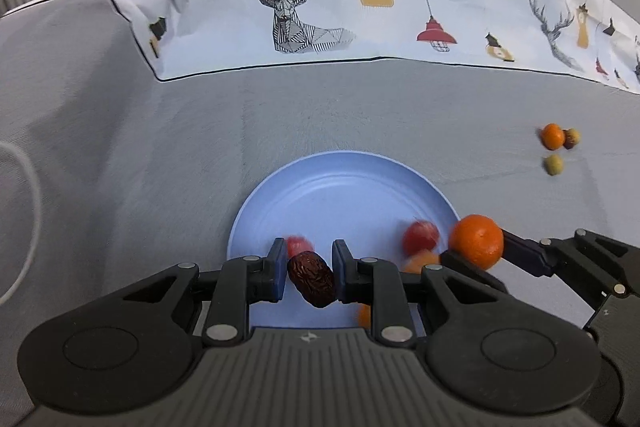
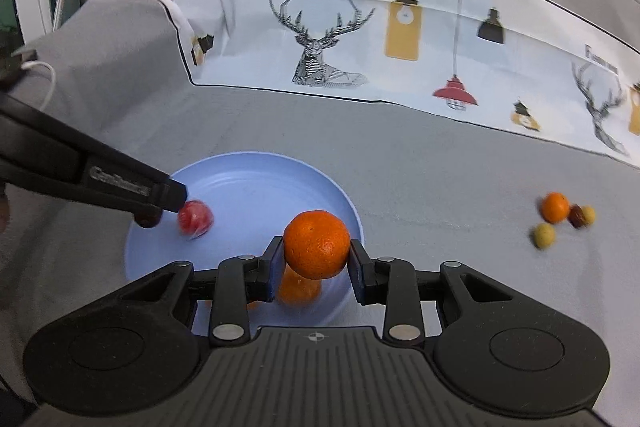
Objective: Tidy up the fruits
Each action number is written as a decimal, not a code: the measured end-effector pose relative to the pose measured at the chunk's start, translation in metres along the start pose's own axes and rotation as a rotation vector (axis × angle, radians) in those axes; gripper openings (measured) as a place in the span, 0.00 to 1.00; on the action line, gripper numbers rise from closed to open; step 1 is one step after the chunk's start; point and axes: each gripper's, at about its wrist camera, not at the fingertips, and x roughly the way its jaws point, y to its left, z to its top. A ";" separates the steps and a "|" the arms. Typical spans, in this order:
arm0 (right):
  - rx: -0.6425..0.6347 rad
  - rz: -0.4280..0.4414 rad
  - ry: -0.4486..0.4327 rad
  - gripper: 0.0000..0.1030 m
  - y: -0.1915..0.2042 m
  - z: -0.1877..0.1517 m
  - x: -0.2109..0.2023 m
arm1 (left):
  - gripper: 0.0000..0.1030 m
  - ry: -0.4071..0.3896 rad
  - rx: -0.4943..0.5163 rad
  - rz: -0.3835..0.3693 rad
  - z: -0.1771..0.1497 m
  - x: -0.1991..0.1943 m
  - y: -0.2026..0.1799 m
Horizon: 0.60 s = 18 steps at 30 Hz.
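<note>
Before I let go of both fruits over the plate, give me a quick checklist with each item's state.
1. Left hand-held gripper shut on dried date: ok.
2. Right hand-held gripper shut on mandarin: ok.
3. Both fruits over blue plate: ok.
4. Free landing spot: cannot tell; red fruit and orange fruit lie close below.
5. Height above plate: cannot tell.
6. Table cleared: not ok, loose fruit cluster remains.

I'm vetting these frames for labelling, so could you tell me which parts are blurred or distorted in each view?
Left wrist view: the held red date is sharp, while the red fruit on the blue plate is motion-smeared; fisheye bends the printed cloth. Right wrist view: the held orange is crisp, the red fruit and the left gripper are blurred.
</note>
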 end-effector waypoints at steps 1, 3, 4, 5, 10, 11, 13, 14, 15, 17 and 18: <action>-0.013 0.005 0.006 0.33 0.002 0.002 0.007 | 0.25 -0.001 0.002 -0.001 0.003 0.006 0.000; -0.045 0.023 0.030 0.34 0.008 0.005 0.021 | 0.28 -0.010 0.009 0.006 0.007 0.014 -0.001; -0.065 0.033 0.045 0.34 0.011 0.006 0.029 | 0.44 -0.009 0.019 0.003 0.008 0.016 -0.002; -0.090 0.050 0.064 0.36 0.014 0.007 0.036 | 0.57 -0.006 0.025 0.004 0.009 0.015 -0.002; -0.070 0.063 0.058 0.74 0.015 0.007 0.013 | 0.99 -0.063 0.016 0.048 -0.004 -0.031 0.005; -0.049 0.074 0.059 0.80 0.012 0.004 -0.001 | 0.99 -0.056 0.017 0.049 -0.010 -0.042 0.006; -0.023 0.083 0.061 0.85 0.006 -0.006 -0.035 | 0.99 -0.028 0.009 0.058 -0.026 -0.064 0.009; -0.016 0.087 0.062 0.87 0.004 -0.013 -0.052 | 0.99 -0.011 -0.002 0.062 -0.037 -0.076 0.011; -0.008 0.093 0.065 0.90 0.002 -0.020 -0.069 | 0.99 0.008 -0.008 0.065 -0.048 -0.086 0.012; 0.011 0.109 0.070 0.92 0.001 -0.035 -0.103 | 0.99 0.054 -0.015 0.070 -0.070 -0.102 0.012; 0.023 0.116 0.072 0.93 0.001 -0.042 -0.117 | 1.00 0.070 -0.015 0.065 -0.081 -0.110 0.012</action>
